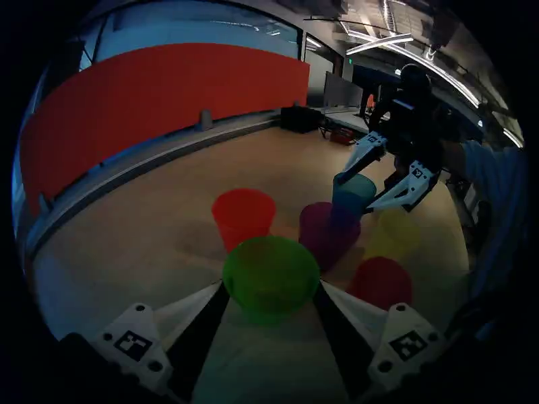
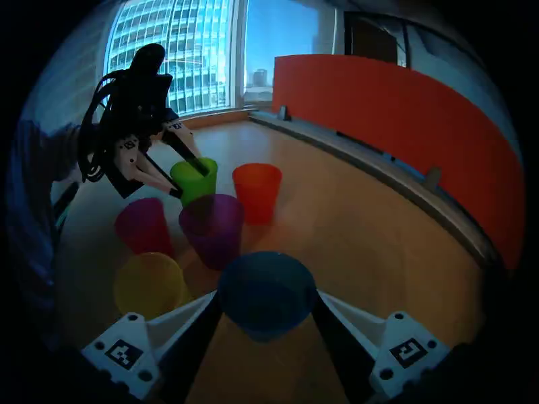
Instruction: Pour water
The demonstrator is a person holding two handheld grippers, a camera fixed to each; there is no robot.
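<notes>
In the left gripper view, a red wall panel runs from 9 to 1 o'clock behind the wooden tabletop. Just left of centre an orange cup stands upright. Below it, at 6 o'clock, the left gripper has its jaws clamped on a green cup, one finger against each side. Just right of centre stands a purple cup. Right of that is a yellow cup, with a magenta cup at 4 o'clock. At 2 o'clock, just behind the purple cup, the right gripper has a blue cup between its fingers. A person's blue sleeve sits at 3 o'clock.

In the right gripper view, the yellow cup is at 8 o'clock and the magenta cup at 9. The left gripper holds the green cup at 10. The purple cup stands just left of centre. The blue cup is at 6 o'clock, the right gripper's jaws closed against its sides. The orange cup stands just above centre.

Whether any cup holds water cannot be told.
</notes>
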